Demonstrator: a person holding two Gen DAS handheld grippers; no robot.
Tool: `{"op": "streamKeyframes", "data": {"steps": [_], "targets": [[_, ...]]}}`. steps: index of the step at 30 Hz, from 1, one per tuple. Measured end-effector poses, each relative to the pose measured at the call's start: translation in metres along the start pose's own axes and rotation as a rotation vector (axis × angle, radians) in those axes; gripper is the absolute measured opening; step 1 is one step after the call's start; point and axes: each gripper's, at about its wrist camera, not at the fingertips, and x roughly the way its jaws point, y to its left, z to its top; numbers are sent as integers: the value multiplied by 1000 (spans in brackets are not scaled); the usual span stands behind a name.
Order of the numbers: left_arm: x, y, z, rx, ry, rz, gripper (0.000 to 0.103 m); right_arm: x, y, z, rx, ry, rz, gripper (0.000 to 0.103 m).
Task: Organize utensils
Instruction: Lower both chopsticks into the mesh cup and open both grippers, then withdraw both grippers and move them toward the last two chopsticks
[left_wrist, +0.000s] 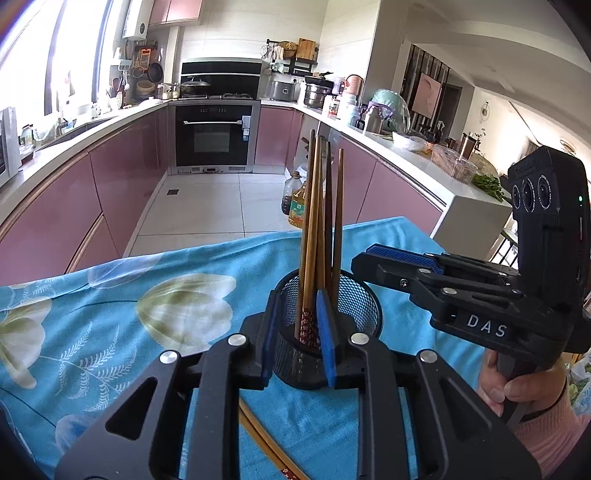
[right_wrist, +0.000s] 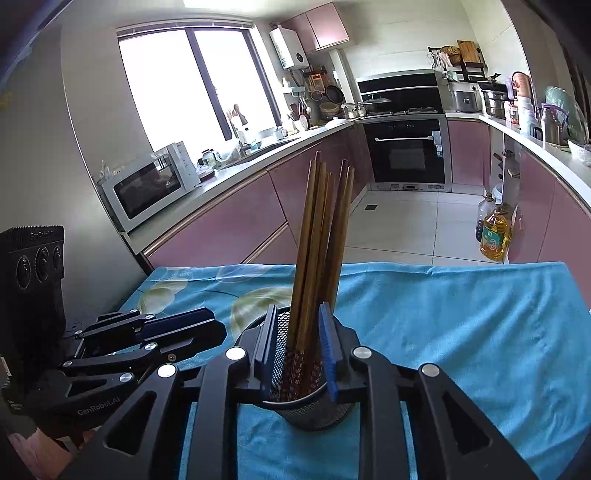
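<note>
Left claw (left_wrist: 295, 301) and right claw (right_wrist: 298, 310), both slightly parted, face the chopstick-filled mesh cup (left_wrist: 364, 306).

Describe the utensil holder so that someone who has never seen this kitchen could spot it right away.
Find the table covered by the blue floral cloth. Near its middle stands the black mesh cup, round and see-through. It alone holds a bundle of brown chopsticks upright; a few more chopsticks lie flat on the cloth nearby.

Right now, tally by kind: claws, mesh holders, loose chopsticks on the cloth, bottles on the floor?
Claws: 2, left claw and right claw
Mesh holder: 1
Loose chopsticks: 2
Floor bottles: 2
Total: 7
</note>
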Motion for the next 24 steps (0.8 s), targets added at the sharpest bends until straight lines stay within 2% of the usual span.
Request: {"op": "streamKeyframes", "data": {"steps": [6, 10, 16, 24], "targets": [[-17, 3, -15, -9, -27, 42, 35, -11, 11, -8, -27, -7, 21, 25], [-28, 3, -30, -21, -36, 68, 38, -18, 23, -15, -59, -5, 43, 32], [-44, 7, -51, -34, -47, 112, 56, -23, 39, -30, -94, 13, 75, 42], [-61, 26, -78, -85, -27, 159, 59, -12, 45, -57, -80, 87, 101, 45]]}}
